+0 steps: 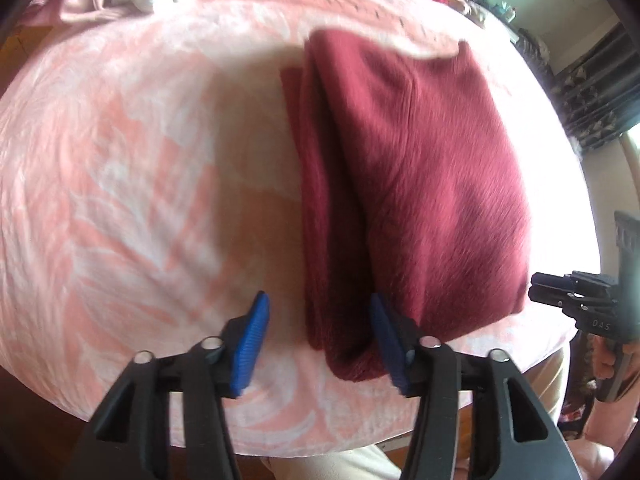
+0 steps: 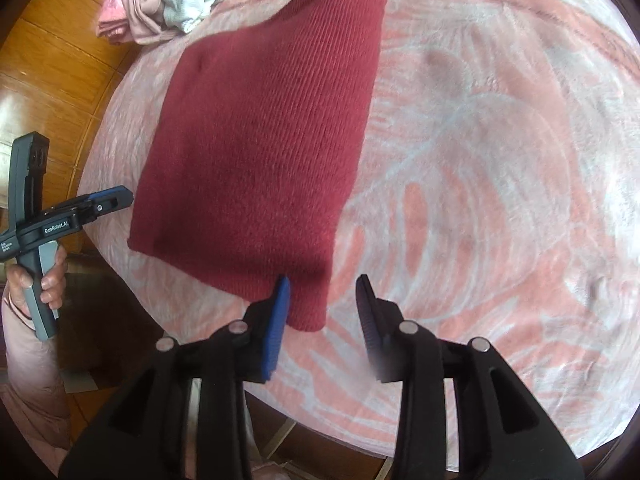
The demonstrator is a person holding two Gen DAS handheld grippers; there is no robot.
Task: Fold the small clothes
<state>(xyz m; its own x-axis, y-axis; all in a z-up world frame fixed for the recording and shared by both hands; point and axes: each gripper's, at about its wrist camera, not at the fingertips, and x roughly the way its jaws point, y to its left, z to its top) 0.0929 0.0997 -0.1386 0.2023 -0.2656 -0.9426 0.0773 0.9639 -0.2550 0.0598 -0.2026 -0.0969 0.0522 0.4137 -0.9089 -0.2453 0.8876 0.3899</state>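
1. a pink-and-white blanket (image 2: 500, 160) covers the counter, with lettering along its far edge.
2. a folded maroon knit garment (image 2: 264, 140) lies flat on the blanket, its layered fold edges showing in the left wrist view (image 1: 420, 184).
3. a pile of pale clothes (image 2: 160, 0) sits at the far corner, well apart from the garment.
4. the left claw (image 1: 320, 344) is released, jaws apart over the garment's near corner, pads not pressing it.
5. the right claw (image 2: 324, 320) is released too, straddling the garment's near corner without pinching.
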